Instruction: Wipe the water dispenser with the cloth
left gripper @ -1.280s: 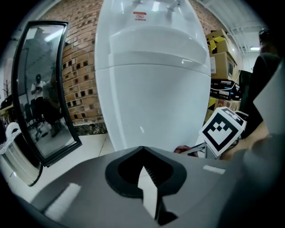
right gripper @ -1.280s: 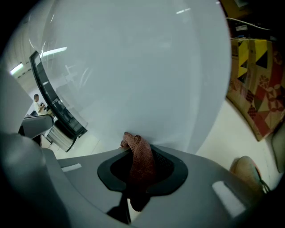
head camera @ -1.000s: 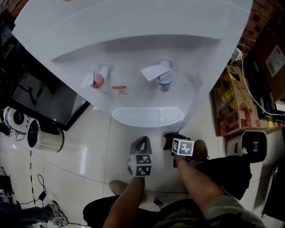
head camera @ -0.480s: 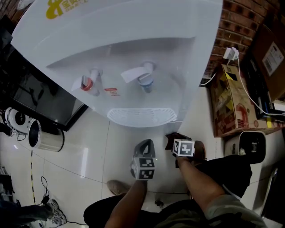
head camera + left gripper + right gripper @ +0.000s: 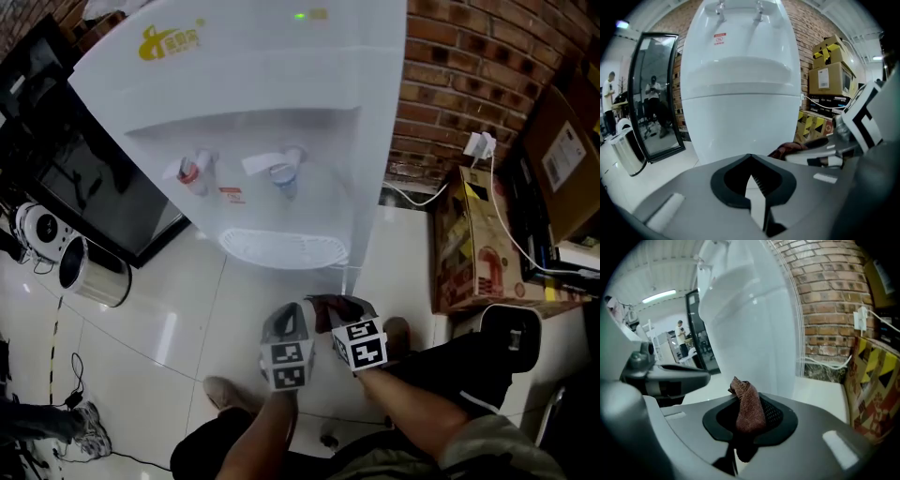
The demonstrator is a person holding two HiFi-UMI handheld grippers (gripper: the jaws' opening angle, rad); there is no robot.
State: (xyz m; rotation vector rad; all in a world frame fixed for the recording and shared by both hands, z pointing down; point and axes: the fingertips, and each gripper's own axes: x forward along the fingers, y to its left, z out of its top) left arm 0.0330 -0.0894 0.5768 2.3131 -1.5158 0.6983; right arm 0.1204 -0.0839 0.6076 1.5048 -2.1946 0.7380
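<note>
The soft, light cloth [image 5: 748,417], bunched between the right gripper's [image 5: 750,398] closed jaws low before the water dispenser [image 5: 262,84], will flop, so grip its middle; the left gripper [image 5: 750,157] is closed and empty.

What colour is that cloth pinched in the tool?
The cloth is reddish brown with a coarse weave, clearest in the right gripper view.

- White tiled floor [image 5: 187,319] is carrying everything, with its gloss reflecting light.
- Water dispenser [image 5: 281,112] is standing on it.
- Steel bin [image 5: 89,274] is sitting left of the dispenser, just beside a black cabinet [image 5: 94,187].
- Printed cardboard box [image 5: 473,248] is sitting to the right, near the brick wall [image 5: 450,84].
- Thin cable [image 5: 78,375] is trailing across the left tiles.
- Person's shoes [image 5: 221,392] are resting in front of the dispenser.
</note>
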